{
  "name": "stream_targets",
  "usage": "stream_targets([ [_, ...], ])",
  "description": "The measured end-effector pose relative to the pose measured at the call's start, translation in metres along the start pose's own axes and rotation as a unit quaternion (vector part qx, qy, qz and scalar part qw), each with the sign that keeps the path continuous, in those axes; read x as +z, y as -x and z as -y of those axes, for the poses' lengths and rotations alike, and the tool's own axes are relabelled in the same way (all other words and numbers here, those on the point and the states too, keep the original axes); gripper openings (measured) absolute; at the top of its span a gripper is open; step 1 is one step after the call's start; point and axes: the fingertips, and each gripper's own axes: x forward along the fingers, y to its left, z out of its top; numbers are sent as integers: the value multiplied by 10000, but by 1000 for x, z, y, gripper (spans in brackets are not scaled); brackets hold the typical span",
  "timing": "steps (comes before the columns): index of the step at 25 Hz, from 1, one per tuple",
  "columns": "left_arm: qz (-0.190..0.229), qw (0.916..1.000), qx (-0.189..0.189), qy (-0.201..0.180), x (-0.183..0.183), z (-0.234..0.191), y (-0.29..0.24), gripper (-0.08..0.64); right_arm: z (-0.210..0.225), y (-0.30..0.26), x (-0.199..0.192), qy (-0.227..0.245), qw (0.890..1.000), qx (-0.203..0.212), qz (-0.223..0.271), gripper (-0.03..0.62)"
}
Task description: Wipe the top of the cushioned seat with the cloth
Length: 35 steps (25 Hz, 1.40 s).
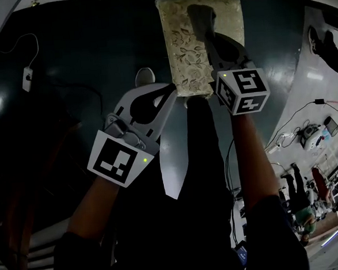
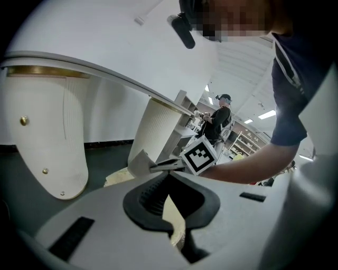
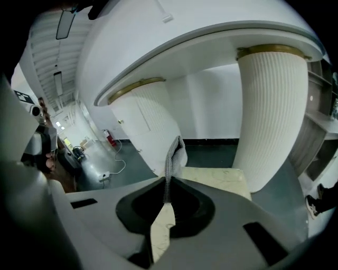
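Ribbed white columns, dark glossy floor, distant bystander

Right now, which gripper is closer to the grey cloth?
Right. The right gripper is shut on the grey woven cloth over the flowery cream cushioned seat. The left gripper is shut and empty at the seat's near edge, apart from the cloth.

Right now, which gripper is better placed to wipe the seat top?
Right. The right gripper is shut on the cloth and over the seat; the left gripper is shut, empty, by the seat's near corner.
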Motion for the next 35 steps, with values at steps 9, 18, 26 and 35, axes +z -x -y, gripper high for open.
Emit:
stream_targets([
  [9,26,9995,289,146,-25,-33,62,8,-119,-38,-22,90,9969,723,-288,34],
  [18,-29,9995,235,217,-43,-24,49,8,-99,-36,-61,210,9956,655,-632,34],
  [26,-217,9997,-23,144,-41,8,0,8,-30,-8,-88,-65,9973,304,-668,34],
  [35,-408,9986,-332,-90,-26,45,-55,8,40,28,-102,-408,9976,-76,-546,34],
])
